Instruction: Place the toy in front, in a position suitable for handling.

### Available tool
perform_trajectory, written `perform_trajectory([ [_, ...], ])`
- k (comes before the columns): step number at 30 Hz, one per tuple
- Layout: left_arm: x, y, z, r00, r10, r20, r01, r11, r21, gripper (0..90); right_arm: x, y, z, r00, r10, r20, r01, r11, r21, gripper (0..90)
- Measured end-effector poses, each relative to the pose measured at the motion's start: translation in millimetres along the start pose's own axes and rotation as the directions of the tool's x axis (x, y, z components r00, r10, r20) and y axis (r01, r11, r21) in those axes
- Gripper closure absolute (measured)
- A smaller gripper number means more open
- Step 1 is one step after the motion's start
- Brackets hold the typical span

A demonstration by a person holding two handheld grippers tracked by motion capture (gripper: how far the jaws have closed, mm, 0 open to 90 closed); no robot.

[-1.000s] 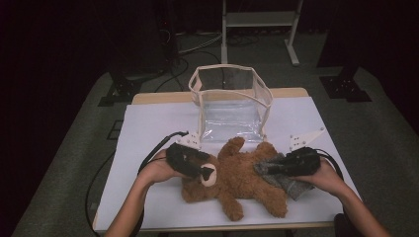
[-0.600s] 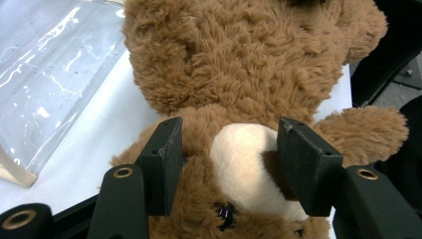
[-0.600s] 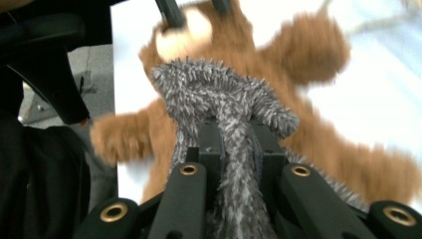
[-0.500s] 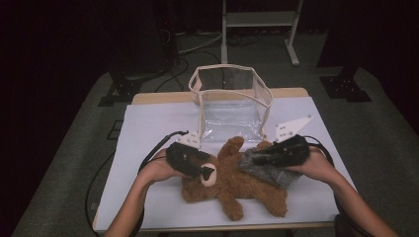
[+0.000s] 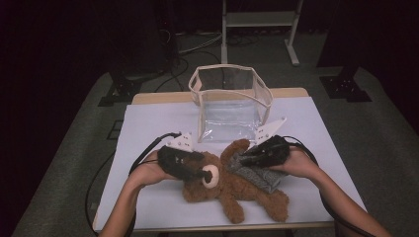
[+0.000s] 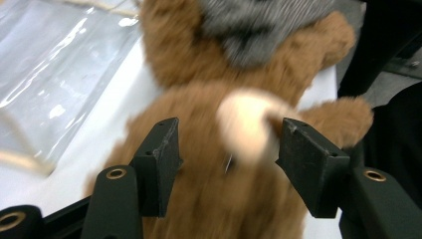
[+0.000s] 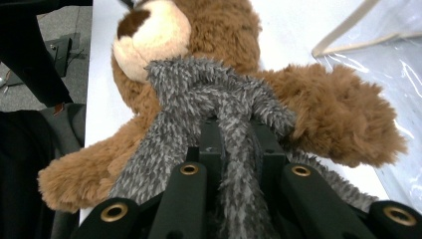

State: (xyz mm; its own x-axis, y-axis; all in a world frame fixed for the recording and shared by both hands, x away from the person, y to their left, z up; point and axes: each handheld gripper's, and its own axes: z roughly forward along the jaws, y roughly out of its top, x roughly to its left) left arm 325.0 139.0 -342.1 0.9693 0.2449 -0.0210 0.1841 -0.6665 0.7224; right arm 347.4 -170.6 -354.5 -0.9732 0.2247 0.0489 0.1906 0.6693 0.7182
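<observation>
Brown plush teddy bear (image 5: 232,185) lies on white bench (image 5: 148,118) before clear pouch (image 5: 232,101). Right tool (image 5: 243,161) clamps its grey knitted scarf (image 7: 219,99). Left tool (image 5: 201,174) straddles the head, jaws just opening, pads clear. Soft, light; grip torso, since the scarf may stretch.

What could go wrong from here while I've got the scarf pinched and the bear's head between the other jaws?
1. The right gripper is shut on the grey scarf alone; pulling may drag the teddy bear or loosen the scarf.
2. The left gripper jaws have just been opening around the bear's head, pads clear of the fur, so the bear may slide.
</observation>
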Motion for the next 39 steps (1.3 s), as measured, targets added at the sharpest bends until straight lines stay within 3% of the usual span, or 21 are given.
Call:
perform_trajectory([
  [4,3.1,-9.9,-1.2,0.9995,-0.032,0.0,0.032,0.9995,0.001,40.7,-1.0,-7.0,-9.1,0.9999,0.007,0.015,-0.007,1.0,-0.005,78.4],
  [8,4.9,-21.8,16.6,0.9983,-0.056,0.014,0.055,0.9977,0.038,43.5,-0.9,-9.7,-12.6,0.9998,0.003,0.017,-0.003,1.0,0.005,78.4],
  [10,5.5,-23.0,18.0,0.9977,-0.064,0.023,0.063,0.9977,0.025,44.4,-0.1,-8.7,-13.9,0.9998,0.004,0.019,-0.004,1.0,0.007,78.3],
  [17,3.6,-18.6,20.6,0.9982,-0.056,0.021,0.055,0.9979,0.035,44.8,13.8,22.9,-22.3,0.9959,-0.082,0.037,0.083,0.997,-0.01,78.3],
  [18,1.3,-16.6,21.9,0.9987,-0.046,0.023,0.045,0.9982,0.04,44.9,17.0,35.4,-17.0,0.9932,-0.11,0.04,0.11,0.994,-0.009,78.3],
  [20,-0.2,-15.7,22.7,0.999,-0.04,0.022,0.039,0.9983,0.043,44.9,17.7,39.6,-14.0,0.9924,-0.117,0.038,0.117,0.993,-0.004,78.3],
  [21,-2.4,-14.8,23.5,0.9993,-0.031,0.021,0.03,0.9984,0.048,45.0,17.5,50.3,-1.2,0.9901,-0.135,0.039,0.134,0.991,0.009,78.3],
  [25,-3.8,-15.0,23.5,0.9997,-0.018,0.016,0.018,0.9983,0.055,45.0,10.9,56.0,17.4,0.9878,-0.15,0.042,0.147,0.987,0.056,78.3],
  [27,-4.4,-16.1,23.4,0.9997,-0.017,0.015,0.016,0.9986,0.05,45.0,1.6,51.9,27.7,0.9892,-0.138,0.05,0.132,0.986,0.099,78.3],
  [30,-4.2,-17.5,24.0,0.9997,-0.018,0.017,0.017,0.9991,0.04,45.0,-16.1,35.6,28.9,0.9958,-0.076,0.052,0.069,0.991,0.113,78.3],
  [34,-5.2,-16.5,25.2,0.9997,-0.012,0.02,0.012,0.9991,0.041,45.0,-28.3,16.5,16.0,0.9982,-0.001,0.06,-0.005,0.996,0.094,78.3],
  [39,-6.7,-13.7,26.8,0.9998,-0.001,0.02,0.0,0.9987,0.05,45.0,-31.3,6.2,-0.6,0.9953,0.015,0.095,-0.024,0.996,0.087,78.3],
])
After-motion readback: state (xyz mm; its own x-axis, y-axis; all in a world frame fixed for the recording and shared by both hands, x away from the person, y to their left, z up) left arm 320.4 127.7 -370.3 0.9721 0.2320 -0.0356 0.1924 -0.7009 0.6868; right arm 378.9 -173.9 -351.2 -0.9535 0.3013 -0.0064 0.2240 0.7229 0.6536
